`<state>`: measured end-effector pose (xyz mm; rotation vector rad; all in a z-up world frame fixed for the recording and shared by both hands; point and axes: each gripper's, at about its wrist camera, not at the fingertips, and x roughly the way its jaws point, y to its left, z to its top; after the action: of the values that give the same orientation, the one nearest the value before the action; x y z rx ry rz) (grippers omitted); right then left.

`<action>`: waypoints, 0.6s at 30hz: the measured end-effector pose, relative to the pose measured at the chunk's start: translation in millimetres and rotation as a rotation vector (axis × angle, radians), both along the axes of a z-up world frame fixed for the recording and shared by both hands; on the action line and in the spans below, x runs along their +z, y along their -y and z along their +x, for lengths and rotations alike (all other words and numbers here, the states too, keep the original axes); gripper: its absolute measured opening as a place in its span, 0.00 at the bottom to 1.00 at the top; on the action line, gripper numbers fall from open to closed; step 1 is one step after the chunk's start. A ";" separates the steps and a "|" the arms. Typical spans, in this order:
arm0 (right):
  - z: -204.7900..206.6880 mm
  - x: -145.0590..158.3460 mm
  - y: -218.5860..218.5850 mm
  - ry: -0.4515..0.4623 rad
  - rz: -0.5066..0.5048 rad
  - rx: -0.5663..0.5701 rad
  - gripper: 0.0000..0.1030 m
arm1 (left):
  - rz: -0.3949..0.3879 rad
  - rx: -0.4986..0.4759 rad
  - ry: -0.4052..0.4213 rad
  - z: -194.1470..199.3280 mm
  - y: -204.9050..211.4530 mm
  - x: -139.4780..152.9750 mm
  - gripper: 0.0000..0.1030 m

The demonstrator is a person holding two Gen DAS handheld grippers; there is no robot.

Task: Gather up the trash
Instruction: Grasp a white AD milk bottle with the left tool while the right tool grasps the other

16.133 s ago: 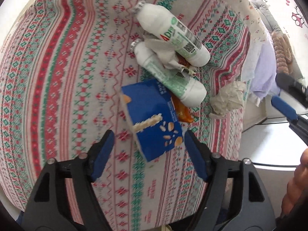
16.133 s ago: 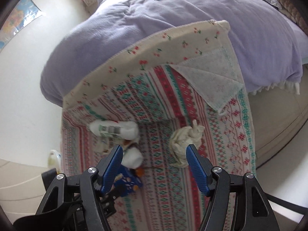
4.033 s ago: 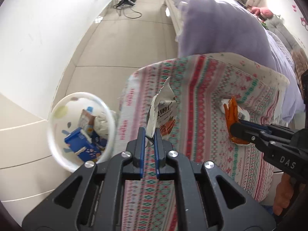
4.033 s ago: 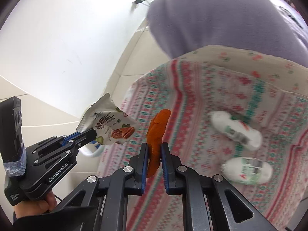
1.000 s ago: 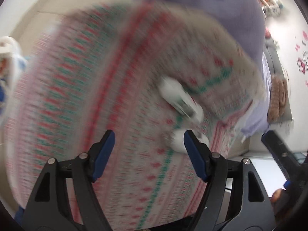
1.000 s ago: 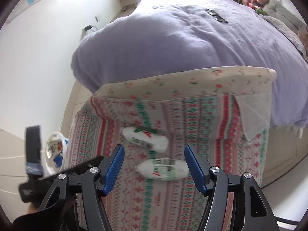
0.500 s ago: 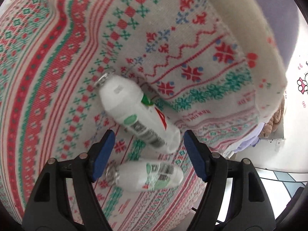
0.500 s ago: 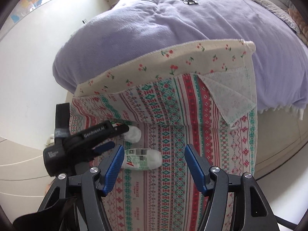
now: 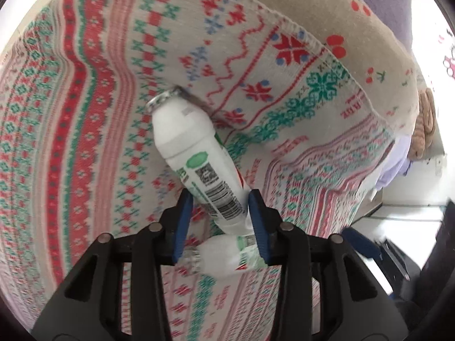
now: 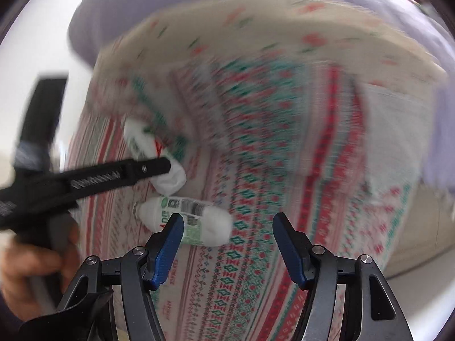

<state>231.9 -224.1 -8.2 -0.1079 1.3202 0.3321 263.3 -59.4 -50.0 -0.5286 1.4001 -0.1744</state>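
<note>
Two pieces of trash show on the patterned blanket [image 9: 85,113], both white drink bottles, so the collecting is not finished, and neither bottle is lifted clear yet as far as these views tell. No bin appears in either view, so what has already gone in cannot be read here.

The left tongs [image 9: 220,216] have just been closing around the farther bottle [image 9: 196,159]; its lower body sits between the blue pads, which look pressed on its sides — a grip, by my reading. That bottle lies with its long axis running away from the tongs, foil-topped neck pointing up and to the left in the left wrist view, base toward the jaws. From the right wrist view the same bottle [image 10: 153,153] is seen under the left tongs' black arm.

The nearer bottle [image 10: 187,224] lies crosswise just beside the first, neck to the left and base to the right in the right wrist view. The right tongs [image 10: 227,244] hang spread wide above it — nothing is held, and the bottle sits toward the left pad rather than centred. That one is left to take, then both must go to the bin
</note>
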 end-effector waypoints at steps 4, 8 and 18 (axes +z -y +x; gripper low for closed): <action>0.1 -17.2 -31.4 0.014 -0.079 0.167 0.64 | 0.045 -0.044 0.022 -3.3 -15.4 13.2 0.39; -0.6 -26.0 -50.8 0.028 -0.084 0.264 0.64 | 0.104 -0.070 0.042 -9.9 -44.6 16.2 0.38; -21.0 -47.0 -71.6 -0.013 -0.024 0.359 0.53 | 0.217 -0.147 0.044 -29.5 -110.8 19.2 0.38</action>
<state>210.9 -152.5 -55.1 -0.3661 1.3161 0.6221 233.8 51.4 -30.9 -0.2413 1.3950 -0.1495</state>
